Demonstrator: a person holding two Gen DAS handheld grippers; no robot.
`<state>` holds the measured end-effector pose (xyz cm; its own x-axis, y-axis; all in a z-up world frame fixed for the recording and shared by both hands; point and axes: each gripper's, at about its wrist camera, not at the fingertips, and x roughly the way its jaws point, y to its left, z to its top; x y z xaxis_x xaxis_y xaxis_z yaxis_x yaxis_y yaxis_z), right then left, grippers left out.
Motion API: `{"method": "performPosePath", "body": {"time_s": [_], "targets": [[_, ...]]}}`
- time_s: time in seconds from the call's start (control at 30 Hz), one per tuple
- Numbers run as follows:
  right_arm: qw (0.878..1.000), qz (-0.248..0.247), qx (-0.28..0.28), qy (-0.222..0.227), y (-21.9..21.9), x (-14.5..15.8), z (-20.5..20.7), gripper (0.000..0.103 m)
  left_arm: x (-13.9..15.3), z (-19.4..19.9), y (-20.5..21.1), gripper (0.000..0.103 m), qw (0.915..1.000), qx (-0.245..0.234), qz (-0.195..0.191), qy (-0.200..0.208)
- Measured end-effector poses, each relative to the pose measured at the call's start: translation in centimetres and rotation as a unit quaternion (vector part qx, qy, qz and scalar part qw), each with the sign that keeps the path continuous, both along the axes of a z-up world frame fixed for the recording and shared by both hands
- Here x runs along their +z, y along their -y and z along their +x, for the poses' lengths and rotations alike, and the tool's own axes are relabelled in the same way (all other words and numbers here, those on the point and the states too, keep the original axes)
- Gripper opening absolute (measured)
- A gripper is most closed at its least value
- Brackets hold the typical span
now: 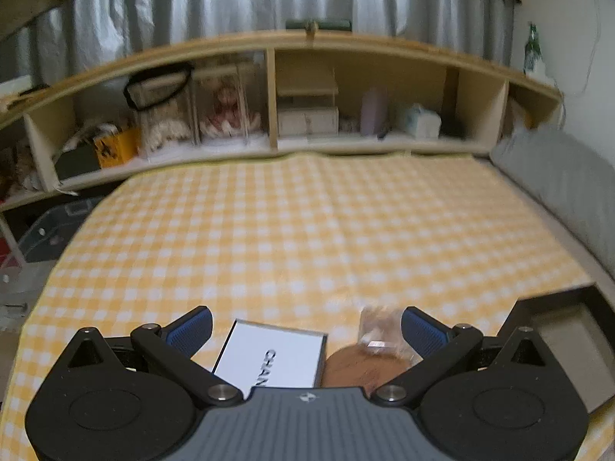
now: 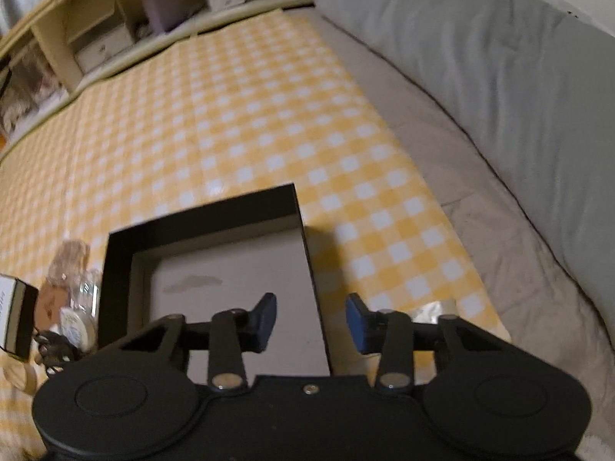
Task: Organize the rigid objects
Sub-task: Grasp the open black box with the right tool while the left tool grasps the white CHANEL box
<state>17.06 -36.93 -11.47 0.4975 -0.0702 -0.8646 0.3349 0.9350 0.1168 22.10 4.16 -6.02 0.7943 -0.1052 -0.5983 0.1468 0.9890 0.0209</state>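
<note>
The left gripper (image 1: 305, 326) points forward and somewhat down over the yellow checked cloth (image 1: 307, 223). Its jaws stand wide apart and hold nothing; the blue pads (image 1: 192, 328) touch no object. Between the two fingers, close to the gripper body, lies a white carton with black letters (image 1: 273, 357), and just beside it on the right a round brown disc (image 1: 361, 365) with a small clear wrapped item (image 1: 378, 330) partly on top of it; the picture is blurred there, so what the wrapped item is cannot be told. The right gripper (image 2: 311, 320) is tilted steeply down over the near right corner of a shallow black tray with a pale floor (image 2: 200, 215). Its jaws are only partly open and straddle the right wall of the tray: the left finger (image 2: 265, 319) is over the pale floor, the right finger is outside over the cloth. Whether the pads press on that wall cannot be told from this view. The tray is empty inside. To the left of the tray, on the cloth, lie the white carton, the brown disc, a small round white jar (image 2: 75, 326) and some clear wrapping, close together. A grey cushion (image 2: 499, 77) lies along the right side of the cloth.
</note>
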Motion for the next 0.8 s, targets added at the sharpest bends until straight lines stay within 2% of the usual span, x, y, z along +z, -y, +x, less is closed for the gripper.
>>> {"method": "performPosePath", "body": {"time_s": [0.2,0.3,0.43,0.6,0.8], "targets": [[0.999,-0.016,0.016,-0.034,0.3,-1.5,1.0,0.02,-2.7,2.5,-2.0,0.102,0.9985,-0.014,0.028,-0.046],[0.999,-0.008,0.023,-0.037,0.7,-2.0,1.1,0.017,-4.0,3.7,-2.2,0.102,0.9957,-0.042,0.04,-0.073],[0.998,0.001,0.041,-0.043,0.3,-2.4,1.4,0.004,-5.8,5.1,-1.9,0.102,0.9901,-0.082,0.045,-0.105],[0.997,0.0,0.054,-0.05,-0.2,-2.4,1.5,0.003,-7.6,6.4,-1.5,0.102,0.9866,-0.092,0.06,-0.121],[0.997,0.003,0.055,-0.05,-0.3,-2.4,1.3,0.003,-8.1,7.4,-1.3,0.102,0.9869,-0.093,0.081,-0.104]]}}
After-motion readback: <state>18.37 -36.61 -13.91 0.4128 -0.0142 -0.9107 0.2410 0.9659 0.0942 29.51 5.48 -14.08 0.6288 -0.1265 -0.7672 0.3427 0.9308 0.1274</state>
